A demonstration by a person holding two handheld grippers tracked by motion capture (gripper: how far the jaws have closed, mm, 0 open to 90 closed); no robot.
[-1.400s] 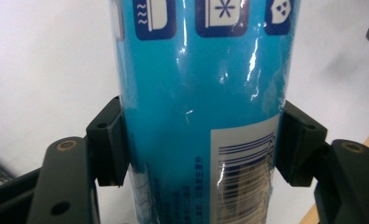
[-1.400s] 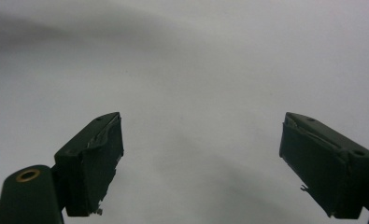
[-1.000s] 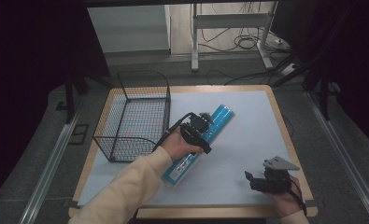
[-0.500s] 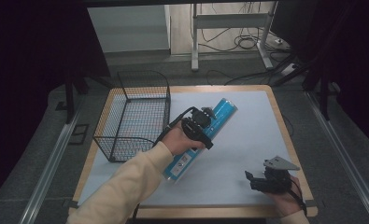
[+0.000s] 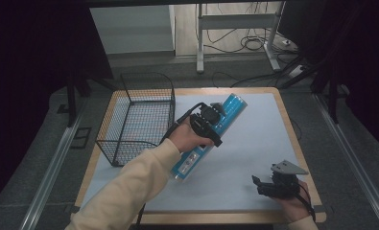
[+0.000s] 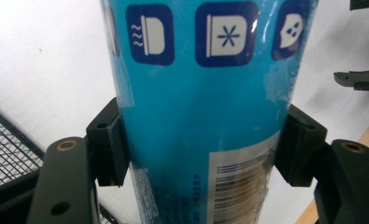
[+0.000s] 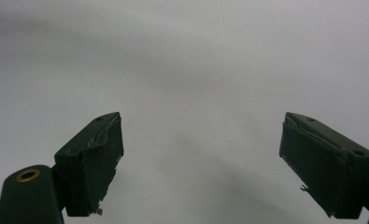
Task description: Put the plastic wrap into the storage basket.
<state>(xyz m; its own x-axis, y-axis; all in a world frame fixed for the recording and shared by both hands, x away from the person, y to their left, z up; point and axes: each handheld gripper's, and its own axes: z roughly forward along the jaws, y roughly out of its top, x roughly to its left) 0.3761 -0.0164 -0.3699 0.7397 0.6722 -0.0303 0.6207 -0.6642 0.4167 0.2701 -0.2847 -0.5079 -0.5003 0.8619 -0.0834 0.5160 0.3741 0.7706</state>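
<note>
At mid-table, the left gripper (image 5: 215, 116) is clamped across a long blue tube (image 5: 231, 107), its two black pads pressing the tube's sides about midway along, as the left gripper view shows with the tube (image 6: 205, 112) squeezed between them. The tube lies slanted, its capped end toward the far side of the table (image 5: 244, 158) and its other end nearer the person, and it looks lifted a little off the white surface, though I cannot be sure the low end is clear. My worry is the grip itself: the wrapper is glossy and the tube round and long, so it could twist or slide in the pads, and the free ends could swing. The wire basket (image 5: 138, 117) stands just to the left, open at the top; if that is where the tube goes, its length seems close to the basket's, so an end could catch on the near rim or wire wall and lever the tube out of the pads. The right gripper (image 5: 264, 184) rests at the near right corner, well apart, jaws spread wide with nothing between them, so it is no obstacle
</note>
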